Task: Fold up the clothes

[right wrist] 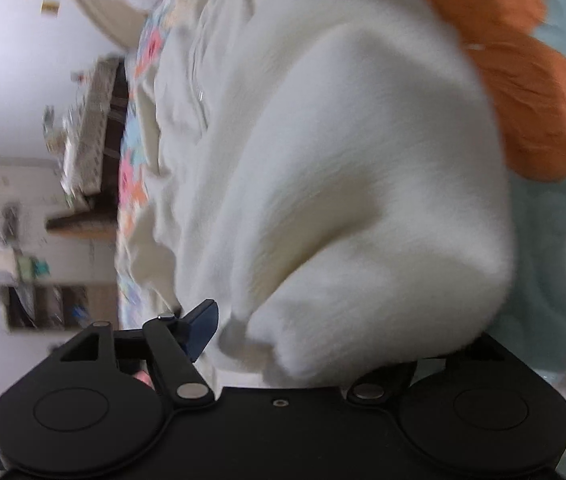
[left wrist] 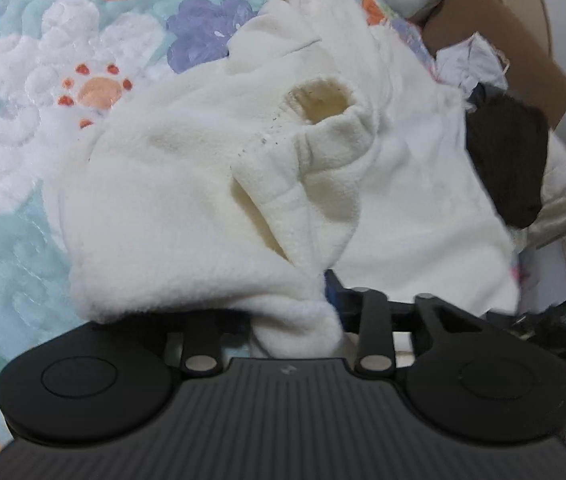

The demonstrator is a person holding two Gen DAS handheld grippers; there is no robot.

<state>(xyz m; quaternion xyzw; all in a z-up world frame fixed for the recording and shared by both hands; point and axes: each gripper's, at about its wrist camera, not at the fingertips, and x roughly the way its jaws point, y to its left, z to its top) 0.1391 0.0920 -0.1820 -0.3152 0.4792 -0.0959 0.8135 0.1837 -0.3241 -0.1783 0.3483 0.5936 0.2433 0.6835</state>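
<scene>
Your left gripper (left wrist: 299,316) has a bunched fold of the cream-white fleece garment (left wrist: 187,184) drawn in between its fingers, which are closed down on the cloth; only one blue pad (left wrist: 333,294) peeks out beside the fold, the other being buried under fleece. From that pinch the garment spreads away from the gripper across the pastel quilted bedspread with stitched flowers (left wrist: 11,128), and a ribbed cuff opening (left wrist: 319,104) gapes on top of the garment, just beyond the pinched fold. A dark brown patch of cloth (left wrist: 511,160) lies against the garment's far edge, on the side away from the bedspread's flowers, and a brown cardboard box (left wrist: 503,28) stands beyond that patch, off the garment. Your right gripper (right wrist: 259,344) also has the cream-white fleece garment (right wrist: 363,160) gathered between its fingers: a thick roll of fleece fills the gap, one blue finger pad (right wrist: 205,328) stands clear beside it and the other finger is hidden under the cloth, so the grip looks narrow and clamped on the fabric. The garment runs up and away from this gripper, with an orange flower of the bedspread (right wrist: 539,92) showing just past its edge. This view is blurred, and the shelving (right wrist: 87,128) beyond the garment is indistinct.
</scene>
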